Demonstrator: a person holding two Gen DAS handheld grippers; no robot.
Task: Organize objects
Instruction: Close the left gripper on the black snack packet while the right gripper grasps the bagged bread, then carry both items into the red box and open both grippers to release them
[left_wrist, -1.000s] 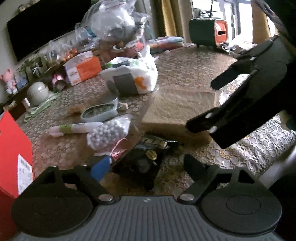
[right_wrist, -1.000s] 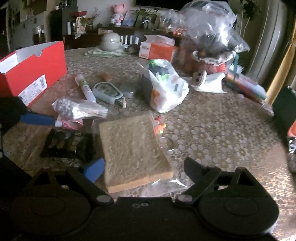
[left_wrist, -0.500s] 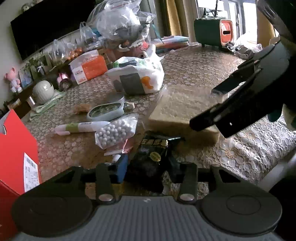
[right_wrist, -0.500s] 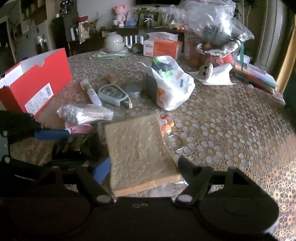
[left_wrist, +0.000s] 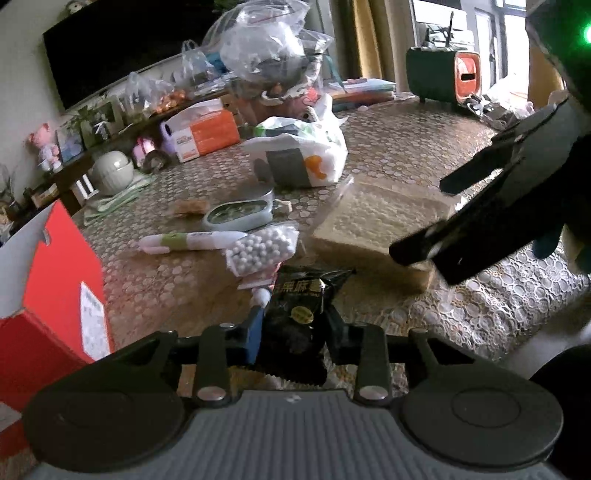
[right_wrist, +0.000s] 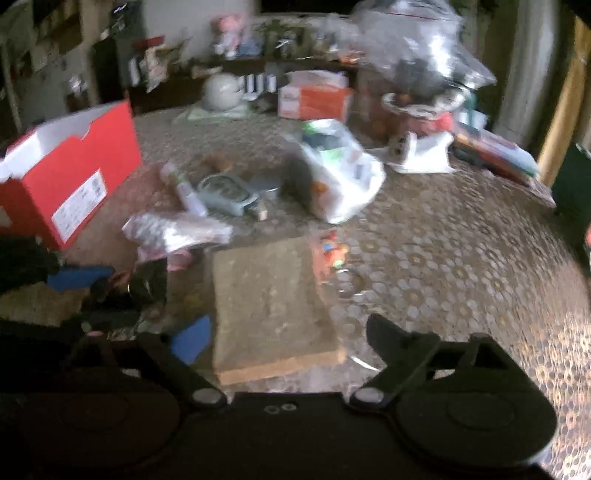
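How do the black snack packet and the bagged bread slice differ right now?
The black snack packet is small, dark and pinched between the closing left tongs; the bread slice is broad, pale tan and lies flat between the opening right tongs, untouched. Both are wrapped food.

On the table (left_wrist: 406, 155) the open box (left_wrist: 55, 266) stands at the left edge. The slab in its clear wrap (left_wrist: 373, 229) lies to the right, with the bead bag (left_wrist: 262, 247) just left of it. The tube (left_wrist: 192, 240) lies left of the bead bag, the oval case (left_wrist: 236, 216) behind both. The shopping bag (left_wrist: 299, 155) sits behind the slab, the tissue box (left_wrist: 205, 133) farther back. The dark packet (left_wrist: 299, 295) lies nearest, before the bead bag.
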